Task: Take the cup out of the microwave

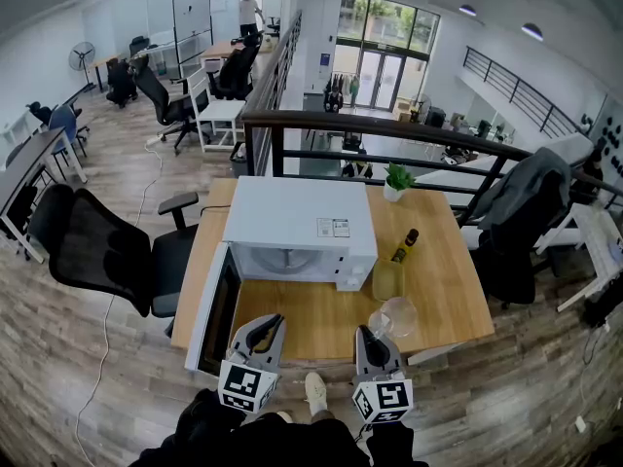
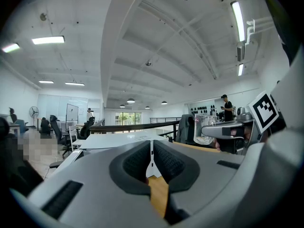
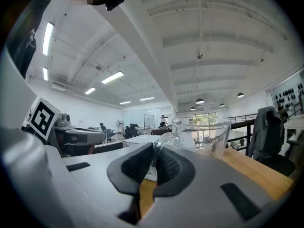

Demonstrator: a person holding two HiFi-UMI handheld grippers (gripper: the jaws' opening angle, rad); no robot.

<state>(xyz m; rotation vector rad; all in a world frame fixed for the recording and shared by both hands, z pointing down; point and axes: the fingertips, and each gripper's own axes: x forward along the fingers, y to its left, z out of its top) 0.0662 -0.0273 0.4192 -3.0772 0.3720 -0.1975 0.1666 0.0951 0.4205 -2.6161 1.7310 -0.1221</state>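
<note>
Your right claw (image 3: 153, 167) squeezes the handle of the glass cup (image 3: 204, 137), in front of the microwave (image 1: 297, 222). Your left claw (image 2: 151, 167) is closed, empty. Keep the cup upright and set it down flat.

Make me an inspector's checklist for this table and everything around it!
Surface: wooden table.
Job's things: white microwave, its door swung open; clear glass cup outside it, near the table's front right.
Clutter: dark bottle, yellowish container, small potted plant.
Grippers: left gripper jaws together, nothing between them; right gripper jaws shut on the cup's handle.
Cables: white cable on the floor at left.
Surroundings: black office chair, dark railing, jacket draped over a chair.
</note>
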